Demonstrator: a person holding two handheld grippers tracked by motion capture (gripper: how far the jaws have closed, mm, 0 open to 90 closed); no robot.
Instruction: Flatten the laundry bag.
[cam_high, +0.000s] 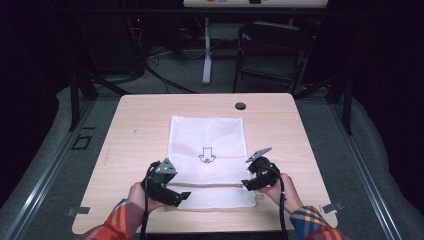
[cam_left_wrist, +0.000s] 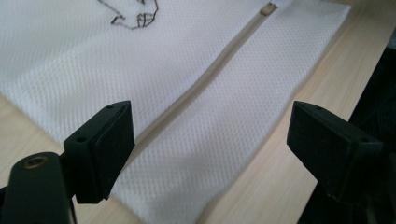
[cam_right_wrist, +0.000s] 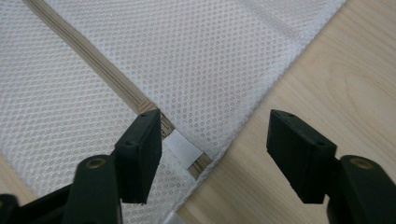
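A white mesh laundry bag (cam_high: 207, 150) lies flat on the wooden table (cam_high: 135, 125), with a small black drawing (cam_high: 207, 156) at its middle and a beige zipper (cam_high: 210, 184) running across near its front edge. My left gripper (cam_high: 181, 196) is open at the bag's front left corner, its jaws spread over the zipper (cam_left_wrist: 205, 79) and mesh (cam_left_wrist: 70, 60). My right gripper (cam_high: 246, 184) is open at the zipper's right end, jaws either side of the bag's edge; the zipper (cam_right_wrist: 93, 60) ends by a white tab (cam_right_wrist: 183, 150).
A small black round cap (cam_high: 240, 105) sits in the table near its far edge. A dark folding chair (cam_high: 272, 50) and a white desk leg (cam_high: 206, 50) stand beyond the table. Bare wood (cam_right_wrist: 327, 84) lies right of the bag.
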